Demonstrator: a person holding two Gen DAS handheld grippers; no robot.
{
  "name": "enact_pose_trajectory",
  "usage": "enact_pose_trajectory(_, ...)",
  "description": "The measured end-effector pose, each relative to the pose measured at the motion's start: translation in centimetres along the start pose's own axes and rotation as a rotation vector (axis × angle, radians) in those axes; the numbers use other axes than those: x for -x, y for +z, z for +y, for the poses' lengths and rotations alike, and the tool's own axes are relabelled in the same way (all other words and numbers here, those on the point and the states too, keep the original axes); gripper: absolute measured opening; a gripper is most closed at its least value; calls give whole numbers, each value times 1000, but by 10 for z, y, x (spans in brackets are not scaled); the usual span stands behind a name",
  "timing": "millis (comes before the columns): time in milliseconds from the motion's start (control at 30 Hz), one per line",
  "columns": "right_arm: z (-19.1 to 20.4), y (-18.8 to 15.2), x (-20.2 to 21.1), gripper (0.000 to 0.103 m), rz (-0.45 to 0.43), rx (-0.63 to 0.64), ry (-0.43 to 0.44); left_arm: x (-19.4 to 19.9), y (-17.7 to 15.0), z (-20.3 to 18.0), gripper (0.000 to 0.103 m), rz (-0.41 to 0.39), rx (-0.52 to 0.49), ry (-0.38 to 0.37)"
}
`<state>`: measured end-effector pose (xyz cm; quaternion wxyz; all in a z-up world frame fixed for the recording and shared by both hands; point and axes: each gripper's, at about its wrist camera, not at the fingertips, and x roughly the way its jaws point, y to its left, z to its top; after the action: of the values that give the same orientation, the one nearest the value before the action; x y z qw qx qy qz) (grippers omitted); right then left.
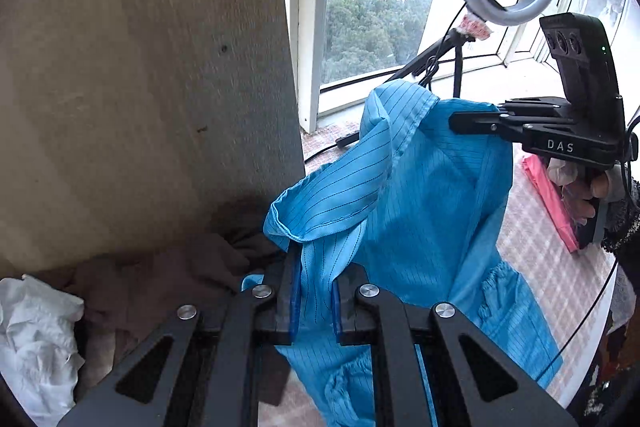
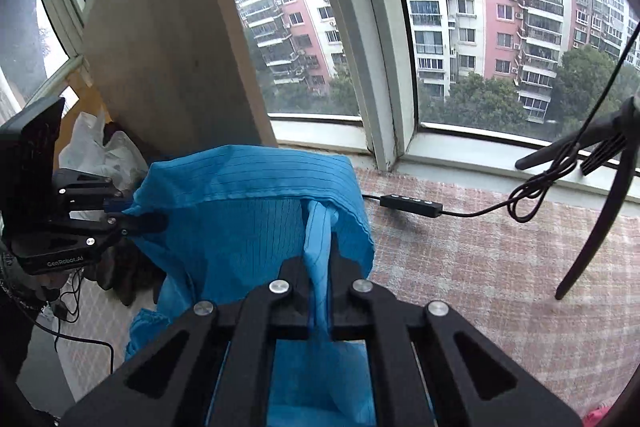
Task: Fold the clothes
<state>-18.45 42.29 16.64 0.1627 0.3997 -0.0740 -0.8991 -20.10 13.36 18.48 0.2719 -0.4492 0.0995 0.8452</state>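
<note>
The blue garment (image 1: 432,195) hangs stretched between both tools, lifted above the checked counter (image 2: 500,267). The left hand-held gripper (image 1: 314,291) is clamped on one edge, the right hand-held gripper (image 2: 320,283) on another fold.

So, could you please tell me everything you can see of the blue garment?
The blue garment is thin, bright blue cloth with fine dark pinstripes and a hemmed edge. It hangs in the air, stretched between both grippers above the checked cloth. The left gripper pinches one bunched edge and the right gripper clamps a narrow fold. A gathered, elastic-looking cuff dangles low.
</note>
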Motion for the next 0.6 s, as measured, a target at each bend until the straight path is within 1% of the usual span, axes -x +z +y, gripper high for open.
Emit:
enact_pose_trajectory(67,16,-3,34,3,-51,15,-5,31,-12,-6,11,-35,-7,-5)
enact_pose_trajectory(167,40,-19,79,3,-114,28,-7,68,-39,-21,11,-70,-17,-27)
enact_pose_trajectory(300,76,-60,124,3,-172,35,-23,102,-80,-42,11,-100,-26,-23)
enact_pose_trajectory(367,95,-88,142,3,-187,38,-33,111,-105,-55,11,-101,-2,-55)
enact_pose_trajectory(467,119,-140,152,3,-180,42,-36,112,-149,-77,11,-77,13,-74)
enact_pose_trajectory(500,126,-159,152,3,-165,38,-41,109,-166,-81,11,-53,27,-86)
enact_pose_trajectory(533,132,-178,151,3,-144,30,-44,105,-182,-85,11,-28,41,-97)
enact_pose_trajectory(600,138,-217,139,3,-64,-6,-29,93,-212,-90,11,31,67,-107)
